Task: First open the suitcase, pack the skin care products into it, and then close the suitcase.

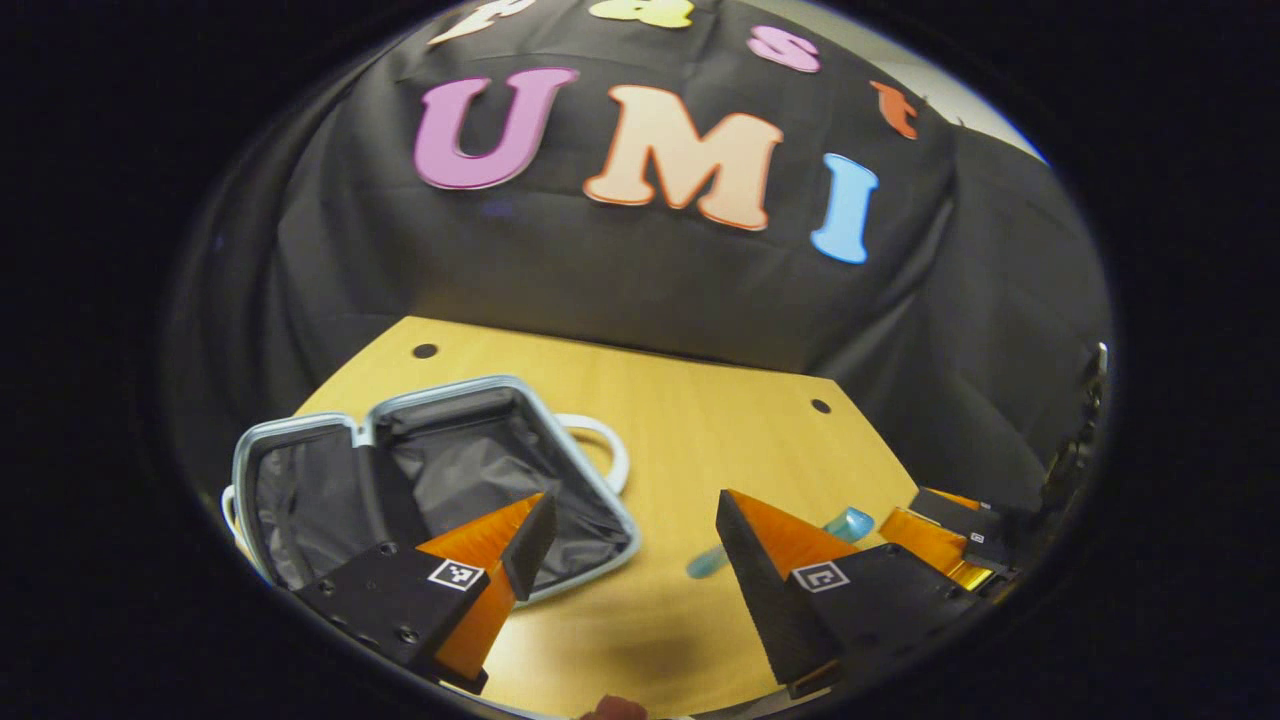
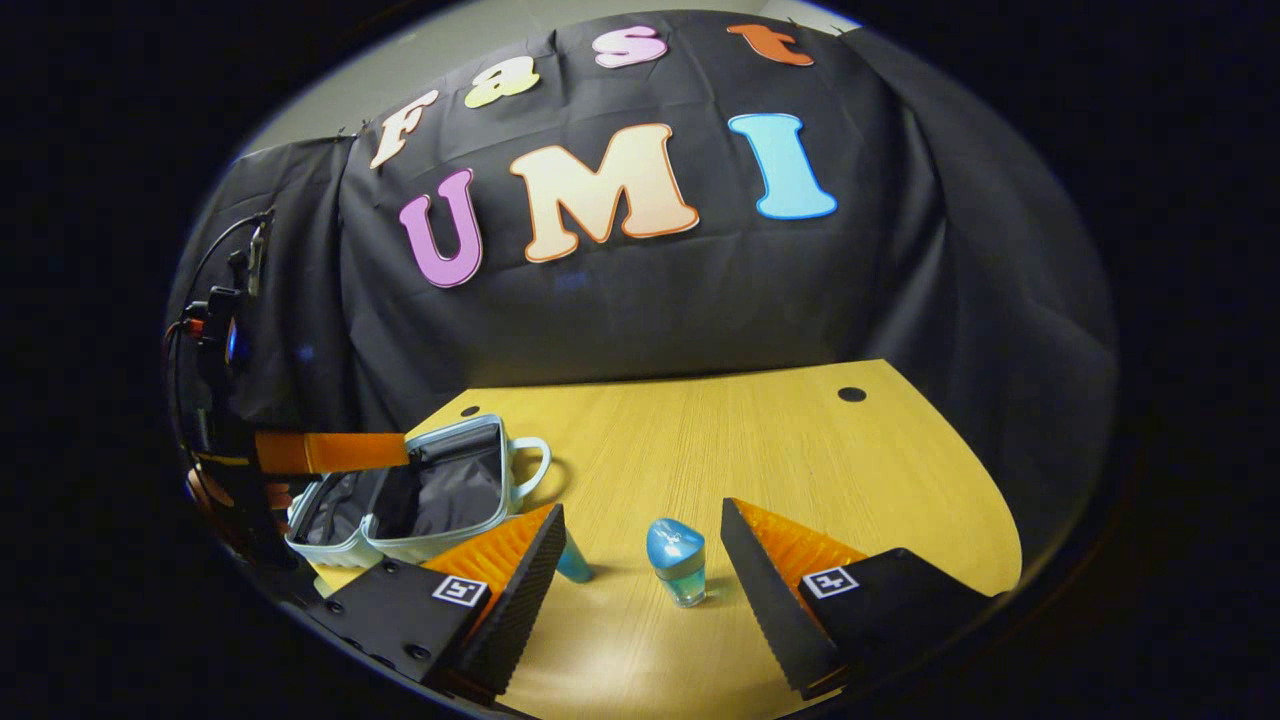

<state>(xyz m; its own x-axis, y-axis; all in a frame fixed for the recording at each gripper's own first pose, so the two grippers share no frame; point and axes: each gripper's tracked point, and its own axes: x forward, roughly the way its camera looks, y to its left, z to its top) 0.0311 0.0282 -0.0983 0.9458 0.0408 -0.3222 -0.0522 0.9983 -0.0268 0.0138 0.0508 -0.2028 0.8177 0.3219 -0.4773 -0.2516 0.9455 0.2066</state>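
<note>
Currently the suitcase [image 2: 420, 505] lies open on the wooden table [image 2: 760, 450], both halves spread flat with the dark lining showing and a pale handle loop on the side facing the table's middle; the opening step looks done and packing is the step in hand. In the right gripper view the right gripper [image 2: 640, 560] hangs low over the table with its fingers spread wide and nothing between them. A small blue-capped bottle [image 2: 677, 562] stands upright on the table just ahead, roughly centred in the gap but not touched by either finger. A second blue item [image 2: 573, 562] sits partly hidden behind the left-hand finger of that view; its shape cannot be made out. In the left gripper view the left gripper [image 1: 630, 550] is also open and empty, hovering near the suitcase [image 1: 430, 480], with one finger overlapping the near edge of the open half in the picture; whether it touches is not clear. A blue item [image 1: 712, 562] lies on the table beyond its fingers, near the right gripper at the edge of the view. Judgement: next move calls for the right gripper to advance until the bottle sits between the pads, close on the body below the cap, lift, and carry it left into the open compartment. The cap is rounded, so a grip set too high may slip.
</note>
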